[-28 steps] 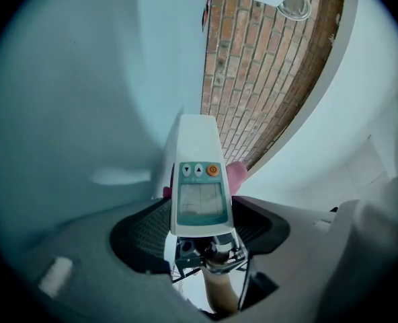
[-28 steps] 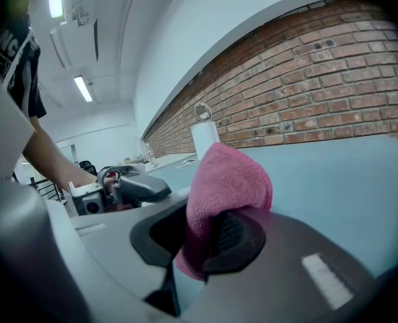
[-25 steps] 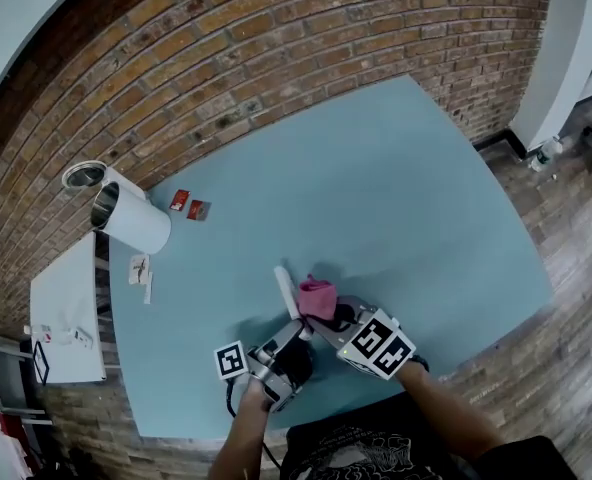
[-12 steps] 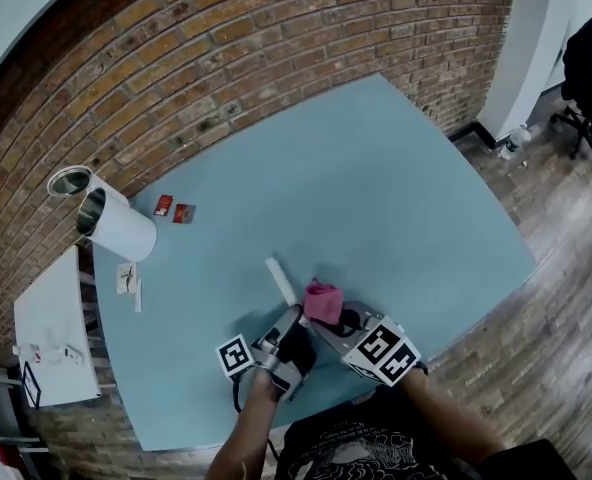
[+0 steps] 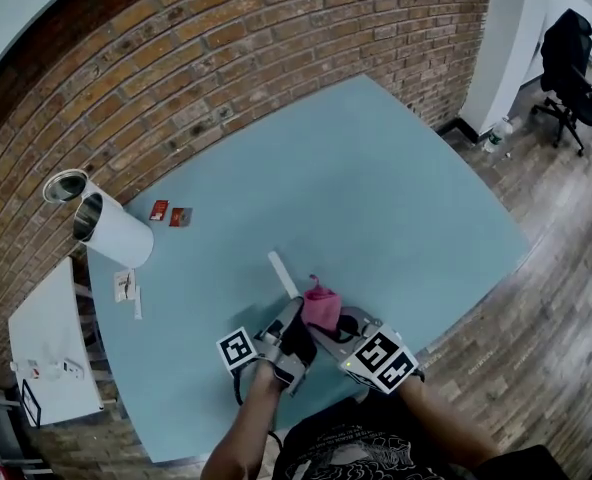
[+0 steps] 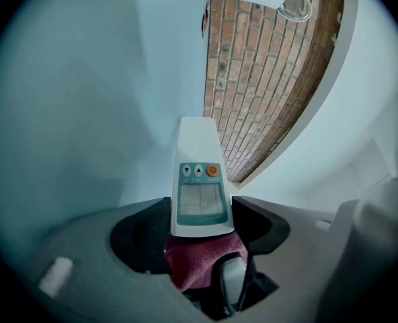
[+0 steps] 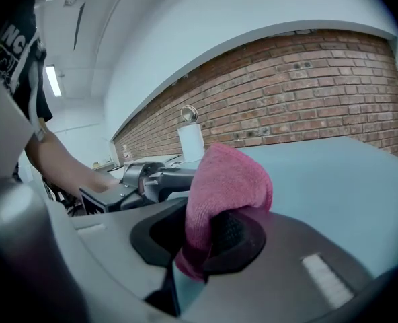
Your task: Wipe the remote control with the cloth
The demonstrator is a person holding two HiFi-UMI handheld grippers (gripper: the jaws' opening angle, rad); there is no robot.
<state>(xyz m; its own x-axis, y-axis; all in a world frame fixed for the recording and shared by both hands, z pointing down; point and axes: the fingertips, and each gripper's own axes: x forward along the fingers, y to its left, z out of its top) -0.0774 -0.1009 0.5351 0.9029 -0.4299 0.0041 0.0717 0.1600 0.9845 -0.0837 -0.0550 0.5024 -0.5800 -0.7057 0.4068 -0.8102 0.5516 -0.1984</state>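
Observation:
The white remote control [image 6: 199, 180], with a small screen and an orange button, sticks out level from my left gripper [image 6: 200, 224], whose jaws are shut on its near end. In the head view the remote [image 5: 281, 271] points away over the blue table [image 5: 396, 198], with the left gripper [image 5: 294, 326] behind it. My right gripper [image 7: 206, 237] is shut on a bunched pink cloth [image 7: 229, 180]. That cloth [image 5: 322, 308] sits against the remote's near end, right of the left jaws. It shows dark red [image 6: 200, 261] just below the remote. The right gripper [image 5: 334, 326] comes in from the right.
A white cylinder [image 5: 111, 230] lies on its side at the table's far left, next to a metal-rimmed can [image 5: 64, 184]. Two small red cards [image 5: 169, 213] and paper slips [image 5: 128, 286] lie nearby. A white side table [image 5: 51, 353] stands left; a brick wall runs behind.
The right gripper has carried the pink cloth along the remote toward its near end, closer to the left jaws. The left gripper has held the remote still. The head camera has shifted.

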